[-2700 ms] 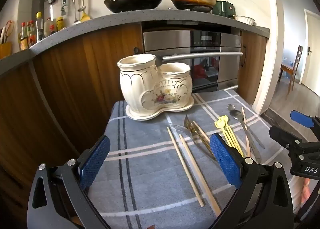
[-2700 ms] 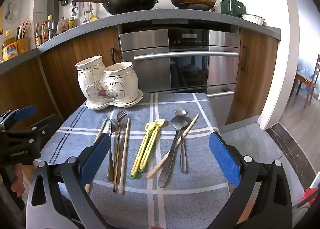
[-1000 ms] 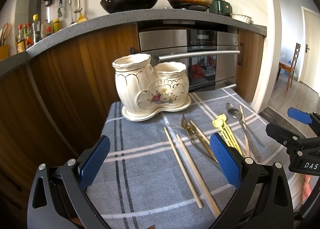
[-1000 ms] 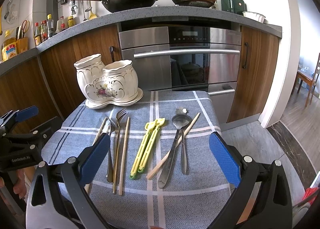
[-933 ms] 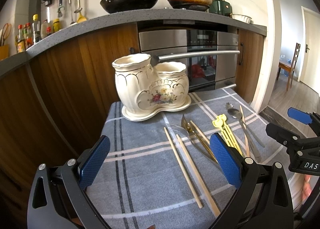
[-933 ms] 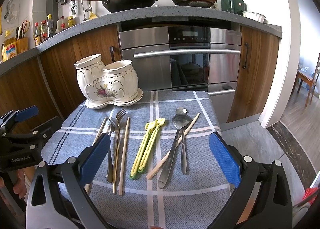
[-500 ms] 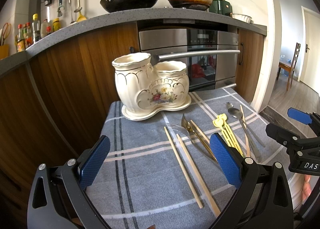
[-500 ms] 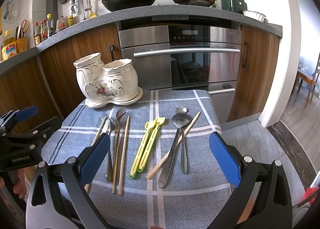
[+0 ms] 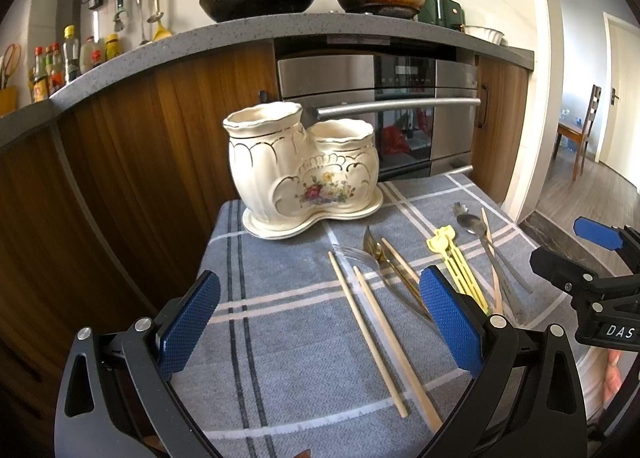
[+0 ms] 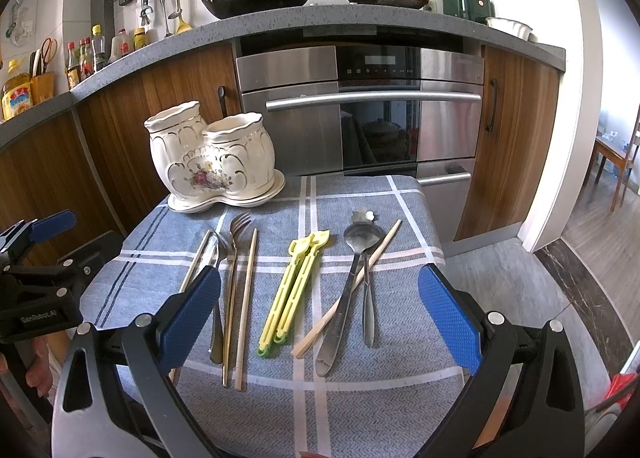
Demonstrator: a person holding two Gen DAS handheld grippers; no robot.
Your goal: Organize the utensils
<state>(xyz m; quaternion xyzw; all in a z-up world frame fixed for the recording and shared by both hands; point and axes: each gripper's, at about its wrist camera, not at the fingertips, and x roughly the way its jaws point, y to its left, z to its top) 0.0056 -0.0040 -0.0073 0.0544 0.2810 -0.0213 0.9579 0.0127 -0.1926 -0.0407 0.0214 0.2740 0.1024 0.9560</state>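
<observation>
A cream ceramic double-pot utensil holder [image 9: 304, 172] [image 10: 212, 166] stands empty at the back of a small table under a grey checked cloth [image 9: 280, 318] [image 10: 316, 398]. Laid out on the cloth are wooden chopsticks [image 9: 372, 318] [image 10: 246, 298], a gold fork [image 10: 234, 258], yellow plastic chopsticks [image 10: 296, 286] [image 9: 456, 258], a steel spoon [image 10: 352, 270] and another steel utensil [image 10: 368, 306]. My left gripper [image 9: 320, 318] is open above the cloth's near left. My right gripper [image 10: 318, 312] is open over the near edge, with nothing held.
Wooden cabinets [image 10: 124, 130] and a steel oven [image 10: 360, 110] stand right behind the table. A grey counter [image 10: 280, 24] above carries two woks and bottles. Bare floor lies to the right of the table [image 10: 520, 278]. Each gripper shows at the edge of the other's view.
Both views have crept slightly closer to the table and the holder. No utensil has moved, and both grippers have stayed open.
</observation>
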